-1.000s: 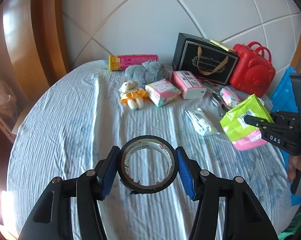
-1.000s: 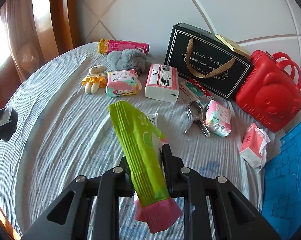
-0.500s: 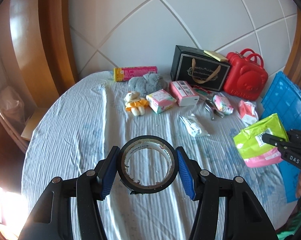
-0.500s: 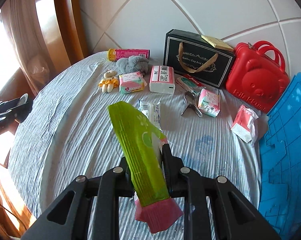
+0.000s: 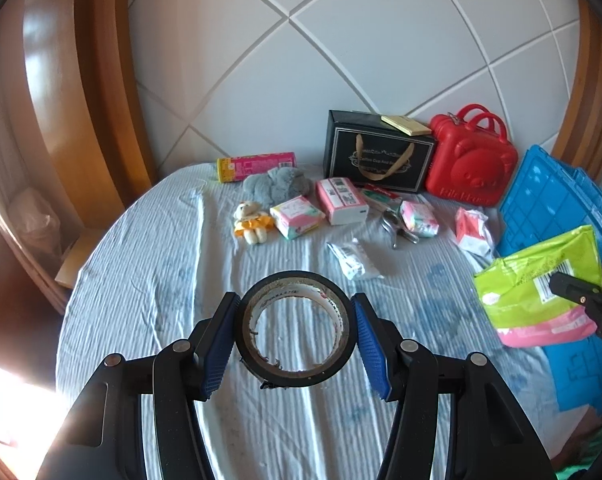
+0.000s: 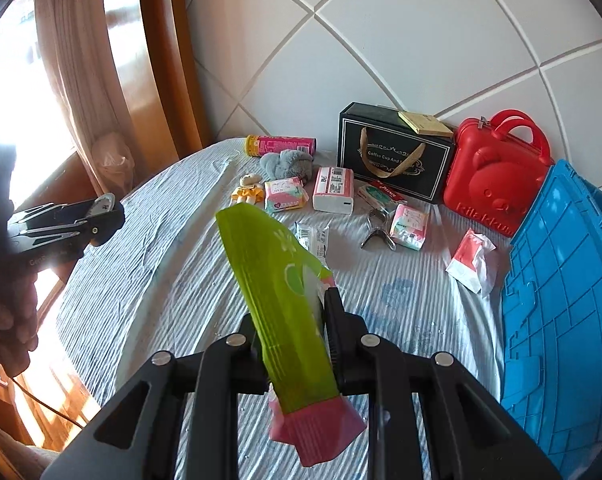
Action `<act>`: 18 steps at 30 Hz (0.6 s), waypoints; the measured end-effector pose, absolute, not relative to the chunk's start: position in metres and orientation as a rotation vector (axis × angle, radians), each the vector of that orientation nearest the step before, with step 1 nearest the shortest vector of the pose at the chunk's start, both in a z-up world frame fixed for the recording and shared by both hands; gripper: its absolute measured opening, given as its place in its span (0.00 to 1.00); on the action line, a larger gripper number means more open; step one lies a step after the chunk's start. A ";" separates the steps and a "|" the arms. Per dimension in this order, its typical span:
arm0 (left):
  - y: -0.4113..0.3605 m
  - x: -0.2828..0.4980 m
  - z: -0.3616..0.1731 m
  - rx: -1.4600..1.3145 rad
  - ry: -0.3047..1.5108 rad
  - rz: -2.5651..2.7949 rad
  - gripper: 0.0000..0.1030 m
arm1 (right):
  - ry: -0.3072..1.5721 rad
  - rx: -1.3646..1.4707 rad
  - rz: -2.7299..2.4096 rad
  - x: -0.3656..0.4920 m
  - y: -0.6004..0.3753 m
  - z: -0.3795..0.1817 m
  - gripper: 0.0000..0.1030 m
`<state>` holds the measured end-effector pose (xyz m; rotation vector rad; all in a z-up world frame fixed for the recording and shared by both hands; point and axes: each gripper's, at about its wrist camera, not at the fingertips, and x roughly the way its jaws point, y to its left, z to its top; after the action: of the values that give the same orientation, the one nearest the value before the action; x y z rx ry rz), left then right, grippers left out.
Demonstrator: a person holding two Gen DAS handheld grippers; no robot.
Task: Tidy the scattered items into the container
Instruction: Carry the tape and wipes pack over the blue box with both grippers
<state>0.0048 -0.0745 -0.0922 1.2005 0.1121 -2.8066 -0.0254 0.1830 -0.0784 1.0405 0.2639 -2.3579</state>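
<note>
My left gripper (image 5: 296, 328) is shut on a black roll of tape (image 5: 297, 330) and holds it above the bed. My right gripper (image 6: 291, 320) is shut on a green and pink packet (image 6: 285, 300), held up in the air; the packet also shows at the right of the left wrist view (image 5: 541, 292). The blue crate (image 6: 561, 320) stands at the right, close to the packet. Scattered on the sheet are a small bear doll (image 5: 252, 222), tissue packs (image 5: 297, 216), a pink box (image 5: 341, 200), a metal clip (image 5: 397, 228) and a white sachet (image 5: 353, 260).
A black gift bag (image 5: 377, 156) and a red bear case (image 5: 471, 164) stand against the white wall. A pink can (image 5: 257, 166) and a grey plush (image 5: 279, 186) lie at the back. Wooden frame and curtain (image 6: 101, 80) are at the left.
Both grippers have drawn back and risen from the bed with their loads. The right gripper with the packet has moved toward the blue crate.
</note>
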 end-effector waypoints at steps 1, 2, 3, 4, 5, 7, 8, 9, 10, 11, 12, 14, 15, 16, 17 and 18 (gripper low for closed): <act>-0.069 0.006 -0.089 1.198 0.110 -2.807 0.54 | 0.258 1.037 -2.352 -0.024 0.189 -0.076 0.20; -0.064 0.009 -0.086 1.194 0.110 -2.809 0.54 | 0.249 1.037 -2.346 -0.024 0.195 -0.074 0.20; -0.060 0.010 -0.083 1.190 0.108 -2.810 0.54 | 0.240 1.036 -2.341 -0.023 0.201 -0.073 0.20; -0.054 0.011 -0.080 1.188 0.105 -2.811 0.54 | 0.232 1.034 -2.338 -0.022 0.207 -0.071 0.20; -0.049 0.012 -0.077 1.187 0.104 -2.811 0.54 | 0.226 1.028 -2.336 -0.021 0.213 -0.068 0.20; -0.038 0.012 -0.069 1.188 0.111 -2.814 0.54 | 0.209 1.008 -2.335 -0.016 0.227 -0.062 0.20; -0.032 0.012 -0.065 1.181 0.112 -2.821 0.54 | 0.192 0.997 -2.337 -0.014 0.234 -0.058 0.20; -0.025 0.013 -0.060 1.170 0.104 -2.828 0.54 | 0.171 0.988 -2.338 -0.012 0.242 -0.054 0.20; -0.018 0.013 -0.054 1.159 0.094 -2.838 0.54 | 0.152 0.981 -2.340 -0.011 0.250 -0.049 0.20; -0.011 0.012 -0.050 1.151 0.085 -2.848 0.54 | 0.136 0.972 -2.343 -0.009 0.257 -0.045 0.20; -0.002 0.011 -0.045 1.144 0.078 -2.861 0.54 | 0.123 0.961 -2.349 -0.007 0.266 -0.039 0.20; 0.016 0.010 -0.037 1.133 0.054 -2.889 0.54 | 0.105 0.935 -2.361 -0.002 0.282 -0.029 0.20; 0.026 0.009 -0.033 1.126 0.043 -2.904 0.54 | 0.100 0.923 -2.368 0.000 0.291 -0.024 0.20; 0.036 0.008 -0.029 1.121 0.035 -2.920 0.54 | 0.096 0.912 -2.377 0.002 0.299 -0.019 0.20; 0.045 0.007 -0.025 1.119 0.026 -2.935 0.54 | 0.093 0.901 -2.387 0.004 0.307 -0.014 0.20; 0.055 0.007 -0.022 1.115 0.019 -2.949 0.54 | 0.090 0.889 -2.397 0.007 0.315 -0.009 0.20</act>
<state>0.0065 0.0551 -0.0218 1.1152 0.0189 -2.9494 0.0066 0.3149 -0.0092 0.8886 0.0901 -2.3968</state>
